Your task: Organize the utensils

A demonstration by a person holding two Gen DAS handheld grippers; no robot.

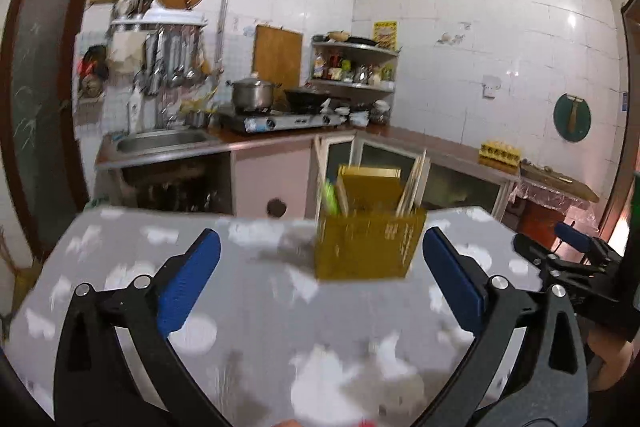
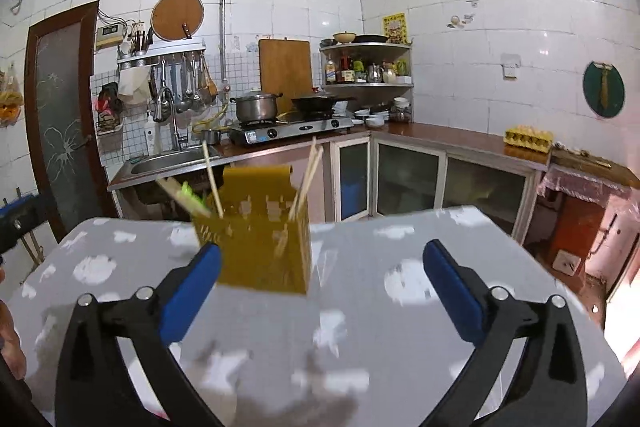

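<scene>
Standing upright toward the far middle of the table (image 1: pixel 120 267) is a yellow utensil holder (image 1: pixel 366 247), and it's blurred in both views, so fine detail can't really be made out. The table is covered in a grey cloth with white cloud-like patches. Chopsticks (image 2: pixel 310 173) are seen poking out of the holder at slants, some leaning left and some right, and something green (image 1: pixel 330 197) is tucked into the left side with them; what it is can't be told.

The left gripper (image 1: pixel 320 279) is held spread wide with nothing between its blue pads (image 1: pixel 188 287), and the holder is framed between them but farther back, not touched. The right gripper (image 2: pixel 320 283) is likewise spread wide and empty. From its view the holder sits left of centre, just behind the left pad (image 2: pixel 190 297), though whether contact is made can't be judged through the blur. The right gripper is also caught at the right edge of the left wrist view (image 1: pixel 576 251), beside the table.

Behind the table a kitchen counter (image 2: pixel 460 139) is seen, with a sink (image 2: pixel 168 159), a gas stove (image 2: pixel 292 127) carrying a steel pot (image 2: pixel 256 107) and a dark wok (image 2: pixel 316 103), and an egg tray (image 2: pixel 528 139) off to the right.
</scene>
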